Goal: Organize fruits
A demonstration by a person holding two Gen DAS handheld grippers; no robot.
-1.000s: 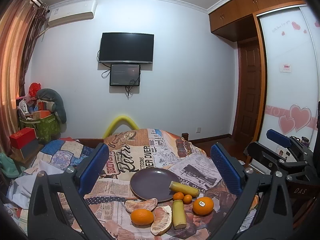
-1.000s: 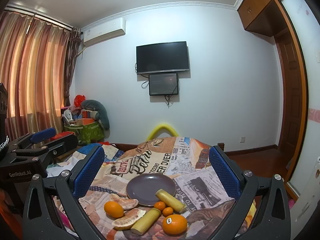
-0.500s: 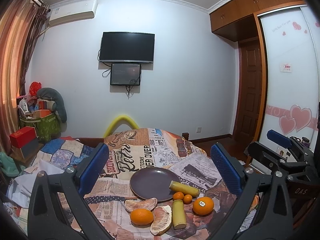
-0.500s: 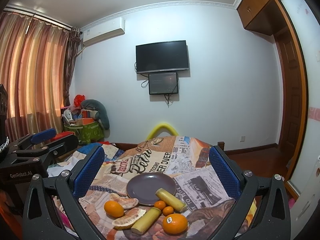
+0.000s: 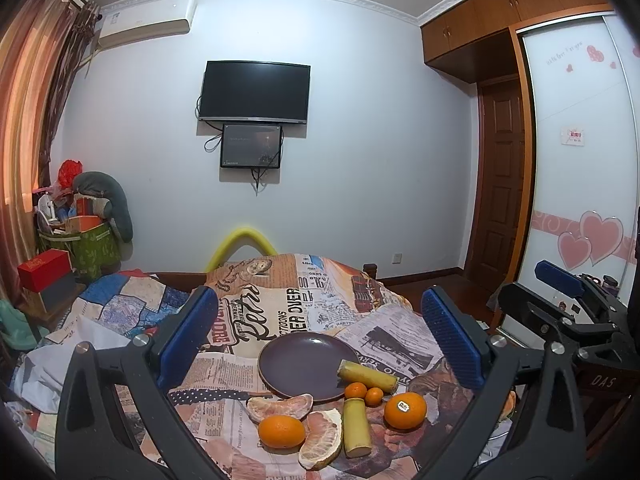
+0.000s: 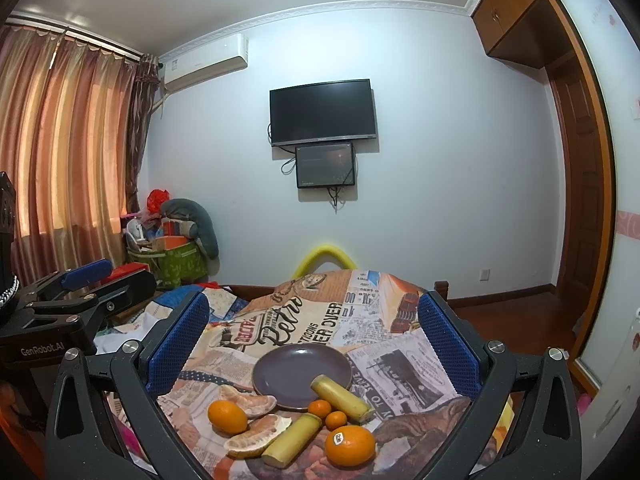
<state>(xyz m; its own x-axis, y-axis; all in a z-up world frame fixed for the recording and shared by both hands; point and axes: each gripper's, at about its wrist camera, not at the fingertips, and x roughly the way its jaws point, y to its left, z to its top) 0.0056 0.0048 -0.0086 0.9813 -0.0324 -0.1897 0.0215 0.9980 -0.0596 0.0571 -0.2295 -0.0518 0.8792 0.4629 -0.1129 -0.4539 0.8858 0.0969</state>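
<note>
Left wrist view. The left gripper (image 5: 318, 336) hangs above the near edge of the tabletop (image 5: 280, 308), its fingers (image 5: 188, 334) spread wide with nothing between them. Ahead lies an empty purple plate (image 5: 298, 358). One sugarcane piece (image 5: 367, 375) rests with its end on the plate's near right rim; a second sugarcane piece (image 5: 357, 426) lies in front of it, clear of the plate. Two small tangerines (image 5: 365, 393) sit between them, touching each other. A stickered orange (image 5: 405, 410) is to the right, a plain orange (image 5: 281, 432) to the left, with two pomelo segments (image 5: 302, 420) beside it. The right gripper's body shows at the right edge.

Right wrist view. The right gripper (image 6: 314, 340) is likewise wide open and empty, held short of the fruit. The stickered orange (image 6: 350, 445) lies nearest, just right of centre.

Assessment. No fruit is fully on the plate; the task appears to be at its start. Recommended: take the nearest fruit per side, stickered orange for the right, plain orange for the left. Descend so the fingers straddle the widest part, close gently, since round fruit may roll on the loose cloth. Place toward the plate's far side, keeping room for the rest.

Change against the earlier frames: none of note. Both grippers hold the same stance and every fruit lies as it did.
</note>
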